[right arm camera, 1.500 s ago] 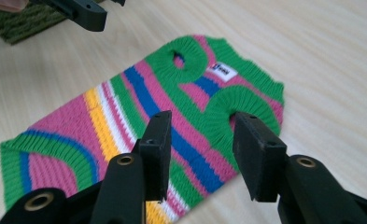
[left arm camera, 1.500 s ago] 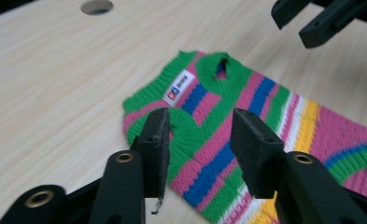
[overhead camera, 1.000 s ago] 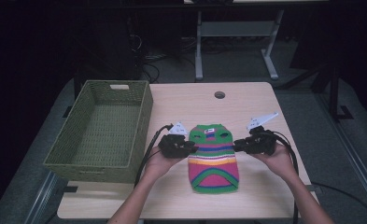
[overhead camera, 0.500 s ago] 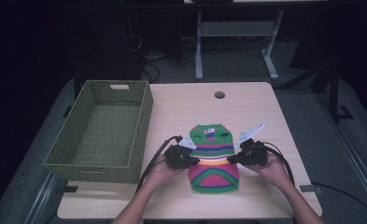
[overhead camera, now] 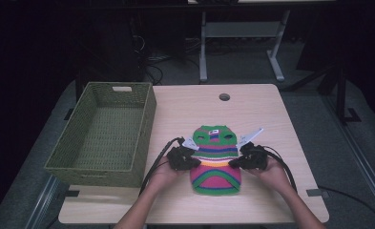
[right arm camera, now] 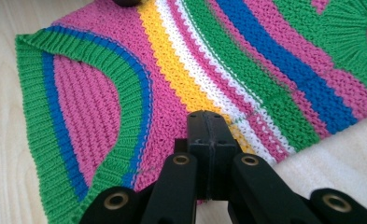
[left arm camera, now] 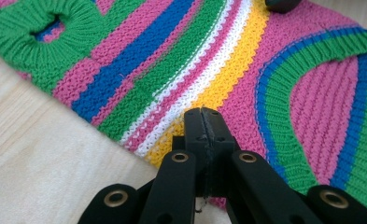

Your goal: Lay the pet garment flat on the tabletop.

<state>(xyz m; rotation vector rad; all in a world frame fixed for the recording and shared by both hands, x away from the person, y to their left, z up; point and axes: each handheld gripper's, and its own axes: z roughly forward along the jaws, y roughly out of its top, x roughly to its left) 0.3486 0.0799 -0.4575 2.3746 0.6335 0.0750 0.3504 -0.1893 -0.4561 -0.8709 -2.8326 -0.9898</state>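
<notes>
The wicker basket (overhead camera: 104, 133) is taking up the left part of the table (overhead camera: 271, 109) in the high view, its tall walls blocking any low sideways pass there; a narrow strip of bare wood is lying open between it and the striped knit garment (overhead camera: 216, 160). The left gripper (overhead camera: 191, 163) and right gripper (overhead camera: 236, 162) are sitting at the garment's two edges, jaws pressed together, crowding the lower centre; their cables are looping beside them. The table's upper centre and right side are lying open, broken by one small round hole (overhead camera: 224, 97); the near edge below the garment is staying free.
</notes>
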